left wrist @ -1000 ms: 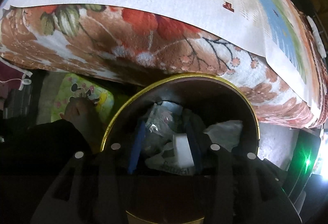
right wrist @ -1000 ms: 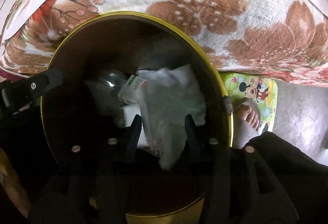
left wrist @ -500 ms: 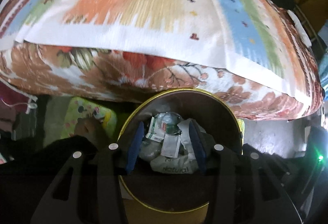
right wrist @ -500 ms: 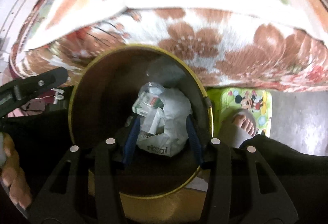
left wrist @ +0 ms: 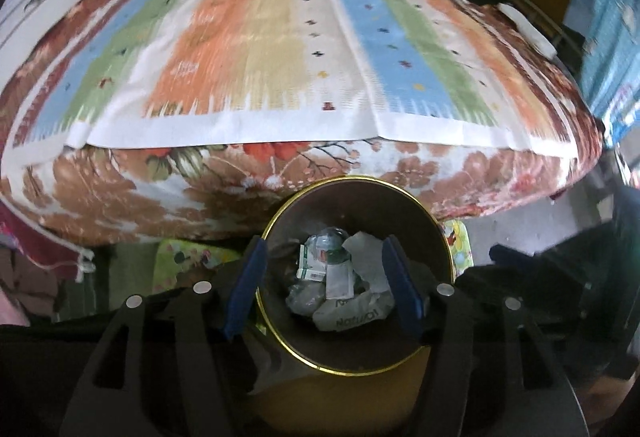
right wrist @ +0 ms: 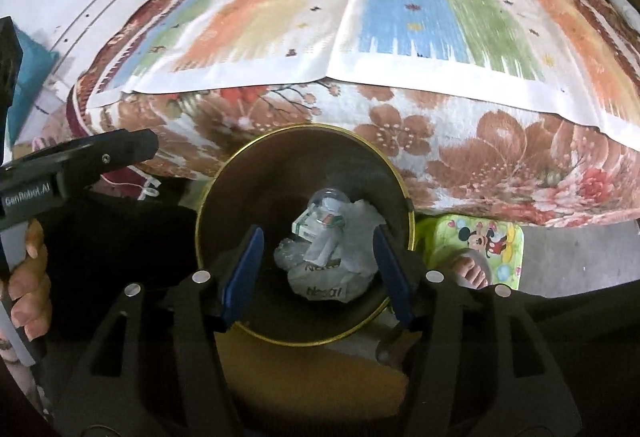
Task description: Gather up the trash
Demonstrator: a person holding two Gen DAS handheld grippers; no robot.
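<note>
The left gripper (left wrist: 324, 285) points steeply down over the mouth of a round, dark brown waste bin with a thin gold rim (left wrist: 404, 367). Its blue-padded fingers (left wrist: 244, 289) are spread wide and hold nothing. The right gripper (right wrist: 318, 269) hangs over the same bin (right wrist: 224, 301) in much the same downward pose, its jaws also wide apart and empty; in its view the left gripper's black body reaches in from the left, held by a bare hand (right wrist: 28, 285).

Below and between each pair of fingers, the trash lies in a heap at the bottom of the bin: a crumpled white plastic bag with grey lettering (left wrist: 352, 313), a clear plastic bottle with a green-and-white label (left wrist: 328, 249), a small white-and-green carton (left wrist: 310, 265) and crumpled white paper (left wrist: 366, 249).

Just beyond the bin rises the side of a bed under a brown-and-white floral fleece blanket (left wrist: 120, 197), with a striped orange, blue and green cloth (left wrist: 280, 49) spread on top. To the right of the right gripper, a bare foot (right wrist: 472, 269) rests on a green cartoon-mouse floor mat (right wrist: 480, 241).
</note>
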